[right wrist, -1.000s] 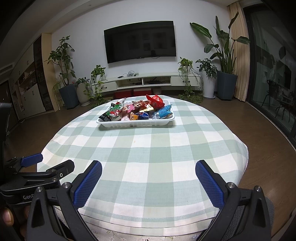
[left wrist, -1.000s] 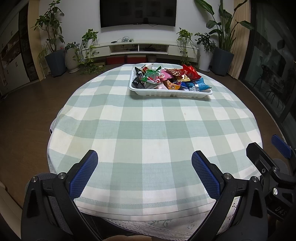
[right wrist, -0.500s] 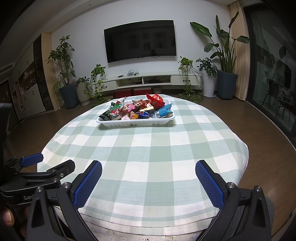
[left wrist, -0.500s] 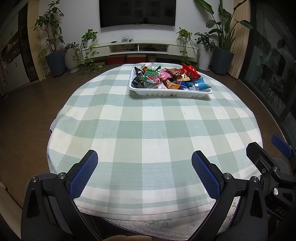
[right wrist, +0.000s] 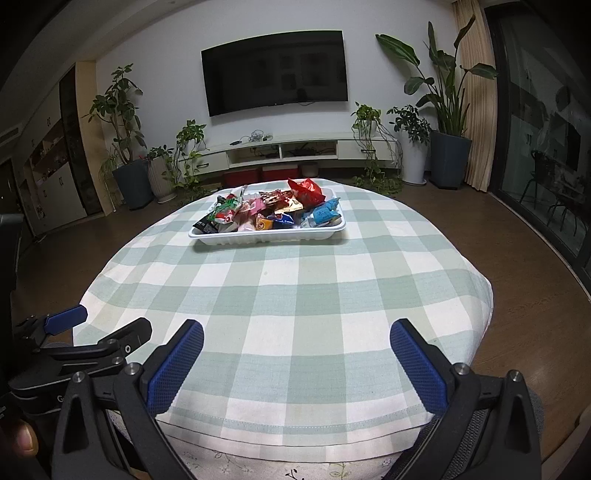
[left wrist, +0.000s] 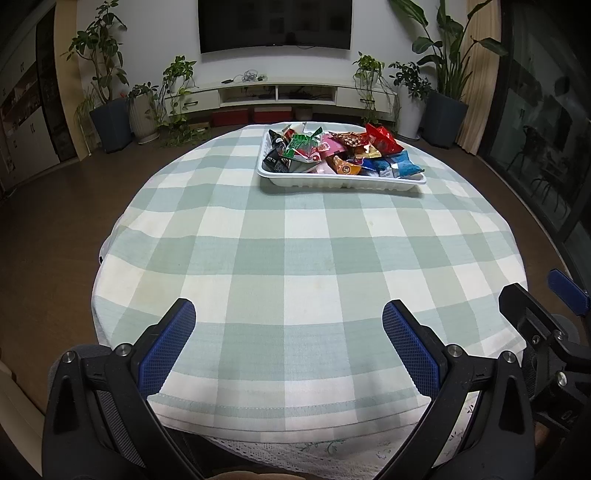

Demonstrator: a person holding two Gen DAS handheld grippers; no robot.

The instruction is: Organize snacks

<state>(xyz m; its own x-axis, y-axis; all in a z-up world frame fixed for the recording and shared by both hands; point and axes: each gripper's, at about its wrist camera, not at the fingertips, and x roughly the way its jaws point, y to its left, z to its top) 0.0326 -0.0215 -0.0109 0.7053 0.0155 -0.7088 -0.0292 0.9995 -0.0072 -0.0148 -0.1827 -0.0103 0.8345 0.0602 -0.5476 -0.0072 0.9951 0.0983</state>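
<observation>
A white tray (left wrist: 341,181) is sitting on the far part of the round counter (left wrist: 295,266), which is wearing a green and white checked cloth. The tray's long axis is running left to right across the scene, with one long wall facing the near edge. Wrapped snacks (left wrist: 332,153) are lying heaped inside it: a red bag (left wrist: 384,138) is standing up at the far right, a blue packet (left wrist: 399,166) is resting at the near right corner, and a green and white packet (left wrist: 301,146) is lying toward the left with a dark one just beside it.

The left gripper (left wrist: 288,332) is hovering over the near edge of the counter with its fingers (left wrist: 166,347) spread wide, holding nothing and touching nothing. The right gripper (right wrist: 295,341) is hovering likewise at the near edge, its fingers (right wrist: 417,365) also spread wide and holding nothing. Both are well apart from the tray.

The left wrist view is looking down more steeply, showing the tray's inside and cutting off the top of the television (left wrist: 275,22); the right gripper's body is showing at its right edge. The right wrist view is showing the whole television (right wrist: 275,72), more wall, and the left gripper's body at its left edge, with a fingertip of the person's hand (right wrist: 26,439) in the near left corner.
</observation>
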